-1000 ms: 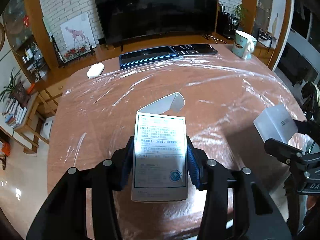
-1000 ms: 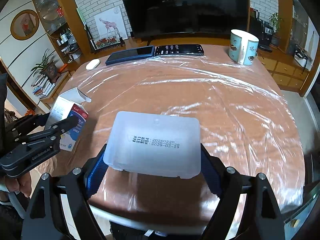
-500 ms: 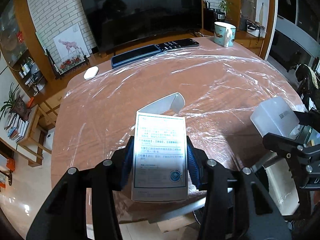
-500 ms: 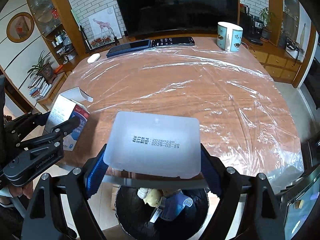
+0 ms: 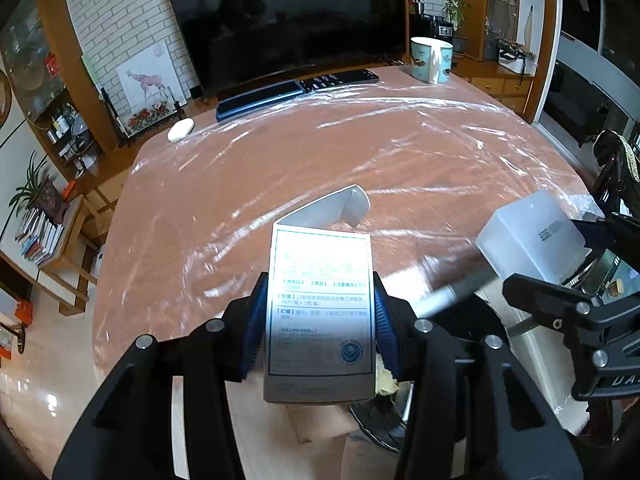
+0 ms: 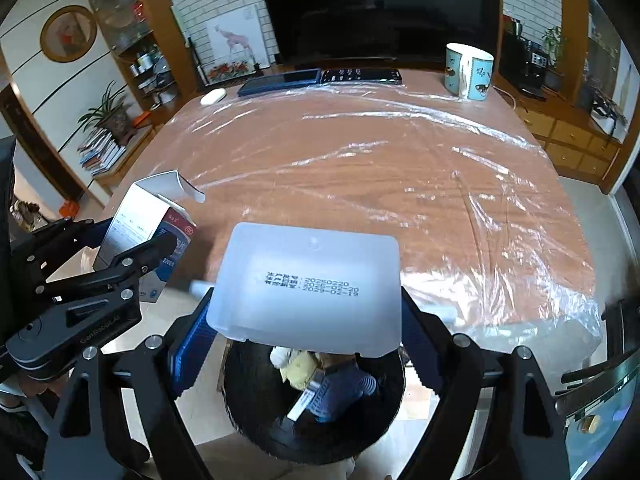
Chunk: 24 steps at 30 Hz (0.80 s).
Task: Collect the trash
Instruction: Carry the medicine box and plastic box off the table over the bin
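My left gripper (image 5: 320, 320) is shut on a white medicine carton (image 5: 320, 312) with its top flap open; the carton also shows at the left of the right wrist view (image 6: 140, 224). My right gripper (image 6: 308, 320) is shut on a translucent white plastic box (image 6: 310, 284) with a printed date; it also shows in the left wrist view (image 5: 528, 236). Both are held beyond the table's near edge. A black trash bin (image 6: 248, 392) with several pieces of trash inside sits on the floor directly below the plastic box. Its rim shows in the left wrist view (image 5: 376, 428).
The wooden table (image 6: 360, 168) is covered in clear plastic film. At its far side lie a blue tablet (image 6: 280, 80), a black remote (image 6: 360, 76), a white mouse (image 6: 213, 97) and a teal mug (image 6: 468, 72). A TV stands behind.
Both grippers have pulled back from over the table to past its near edge with their items. The trash bin has come into view below them.
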Available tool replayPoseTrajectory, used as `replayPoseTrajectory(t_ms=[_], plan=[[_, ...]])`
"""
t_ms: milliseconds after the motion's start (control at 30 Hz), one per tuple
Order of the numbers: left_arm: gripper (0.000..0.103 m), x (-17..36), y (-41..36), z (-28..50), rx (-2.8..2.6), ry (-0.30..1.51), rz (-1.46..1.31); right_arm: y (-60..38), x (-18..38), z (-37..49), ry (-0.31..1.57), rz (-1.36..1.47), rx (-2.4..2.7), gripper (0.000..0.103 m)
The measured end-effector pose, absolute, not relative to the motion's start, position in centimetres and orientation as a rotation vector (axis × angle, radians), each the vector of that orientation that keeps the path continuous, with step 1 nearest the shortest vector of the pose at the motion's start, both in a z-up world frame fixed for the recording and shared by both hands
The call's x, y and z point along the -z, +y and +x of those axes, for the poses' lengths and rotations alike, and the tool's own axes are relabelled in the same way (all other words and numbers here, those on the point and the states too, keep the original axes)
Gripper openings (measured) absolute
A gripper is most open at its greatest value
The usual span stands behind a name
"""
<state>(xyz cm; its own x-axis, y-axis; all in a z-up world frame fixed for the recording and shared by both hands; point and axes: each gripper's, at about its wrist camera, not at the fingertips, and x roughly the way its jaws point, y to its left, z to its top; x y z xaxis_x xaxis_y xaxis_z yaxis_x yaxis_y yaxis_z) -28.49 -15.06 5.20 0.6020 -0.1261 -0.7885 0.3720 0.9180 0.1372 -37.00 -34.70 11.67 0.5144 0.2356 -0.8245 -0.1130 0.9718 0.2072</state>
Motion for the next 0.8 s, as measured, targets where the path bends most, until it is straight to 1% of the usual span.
replayPoseTrajectory(t_ms=[433,800], plan=[[0.049,-3.6,-16.7,-34.2,0.307,0.929,0.322,-36.0,-10.2,-41.6,1.056,0.087,-0.266,0.082],[0.049,-1.7,-17.7,-36.4,0.344,0.982,0.329,-35.9,-7.6,-43.7,1.105,0.013,-0.246,0.082]])
